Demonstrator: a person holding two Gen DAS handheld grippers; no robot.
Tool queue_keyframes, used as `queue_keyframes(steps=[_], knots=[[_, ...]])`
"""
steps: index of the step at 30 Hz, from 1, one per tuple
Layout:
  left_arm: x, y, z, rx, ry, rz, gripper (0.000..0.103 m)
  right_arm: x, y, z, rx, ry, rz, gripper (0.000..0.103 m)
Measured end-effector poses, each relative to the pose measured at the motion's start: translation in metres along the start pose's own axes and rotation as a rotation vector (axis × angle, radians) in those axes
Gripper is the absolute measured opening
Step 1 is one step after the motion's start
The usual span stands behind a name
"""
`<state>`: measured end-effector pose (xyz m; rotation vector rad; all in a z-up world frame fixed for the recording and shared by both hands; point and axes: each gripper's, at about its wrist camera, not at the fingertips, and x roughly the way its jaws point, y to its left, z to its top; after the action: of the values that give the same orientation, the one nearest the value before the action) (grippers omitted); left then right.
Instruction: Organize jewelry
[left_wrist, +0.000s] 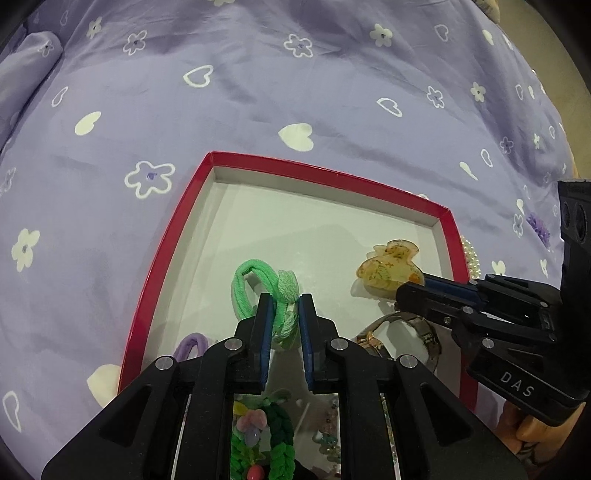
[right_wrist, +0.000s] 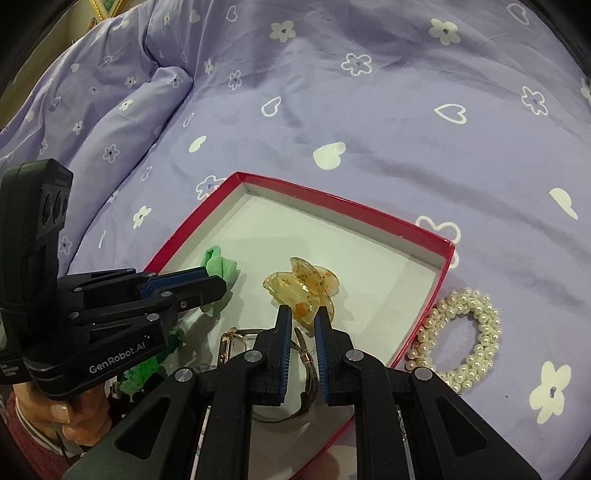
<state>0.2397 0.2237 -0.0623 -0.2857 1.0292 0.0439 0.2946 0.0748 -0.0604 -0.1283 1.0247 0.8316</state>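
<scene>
Fingers of the left gripper (left_wrist: 286, 301) are closed onto a light green hair tie (left_wrist: 286, 291), its bow-like knot pinched between the blue pads while the looped band hangs out to the left and touches the white floor of the red-rimmed box (left_wrist: 166, 254). In the right wrist view the same green tie (right_wrist: 221, 267) bunches at that gripper's tips near the box's left wall. The right gripper (right_wrist: 304, 312) has its jaws only narrowly apart, and its tips sit against the near side of an amber, speckled claw clip (right_wrist: 299, 282); whether they actually grip it I cannot tell. The clip (left_wrist: 388, 269) rests on the box floor toward the right wall. Just nearer the camera than the clip, a gold-toned watch (right_wrist: 306, 360) lies on the box floor, partly hidden beneath the right gripper. A purple hair tie (left_wrist: 192, 345) peeks out beside the left gripper at the box's near left edge. Outside the box, just beside its right wall, a pearl scrunchie (right_wrist: 469, 339) lies on the lilac bedsheet (left_wrist: 258, 92) printed with white hearts and flowers.
</scene>
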Motion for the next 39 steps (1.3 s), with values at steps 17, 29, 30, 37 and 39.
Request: queue_keyframes(steps=[17, 29, 30, 37, 39], knots=[[-0.002, 0.0, 0.0, -0.011, 0.02, 0.029, 0.037, -0.005, 0.0, -0.002, 0.011, -0.014, 0.016, 0.023], [-0.045, 0.01, -0.013, -0.023, -0.061, 0.081, 0.058, -0.048, 0.007, -0.01, 0.008, -0.101, 0.009, 0.045], [-0.05, 0.013, -0.016, -0.038, -0.072, 0.075, 0.059, -0.054, 0.008, -0.013, 0.015, -0.118, 0.01, 0.048], [-0.092, 0.023, -0.047, -0.135, -0.152, 0.065, 0.088, -0.085, 0.018, -0.034, 0.074, -0.201, 0.061, 0.071], [-0.103, 0.025, -0.055, -0.158, -0.169, 0.057, 0.089, -0.093, 0.021, -0.04, 0.088, -0.22, 0.087, 0.078]])
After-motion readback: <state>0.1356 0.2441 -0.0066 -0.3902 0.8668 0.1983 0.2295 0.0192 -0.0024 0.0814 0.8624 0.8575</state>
